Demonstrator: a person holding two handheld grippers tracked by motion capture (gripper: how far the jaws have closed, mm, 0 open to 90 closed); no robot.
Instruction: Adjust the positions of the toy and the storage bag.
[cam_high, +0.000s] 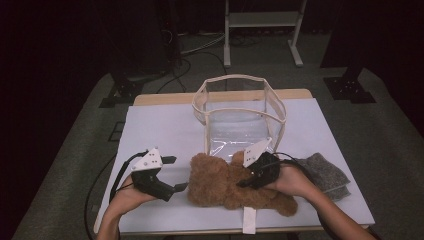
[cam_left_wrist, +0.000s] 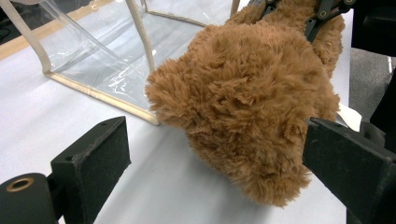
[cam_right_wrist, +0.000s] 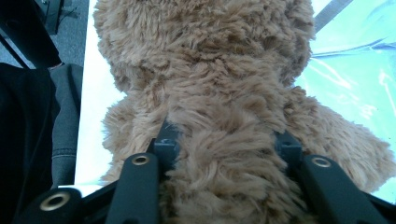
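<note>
brown plush teddy bear lies on its side on the white tabletop, just in front of the clear plastic tote bag with cream fabric trim, which stands open and holds nothing that can be seen. right gripper is down on the bear's middle; in the right gripper view its jaws are sunk into the fur on both sides, pinching a fold of the body. left gripper sits just beside the bear's head, jaws spread wide, and in the left gripper view the head sits between them, not yet pinched. crumpled grey felt cloth lies at the right, beside the right hand. judgement: grasp half made, one side secured; still to do are the second grip, the lift and the drop into the bag.
</note>
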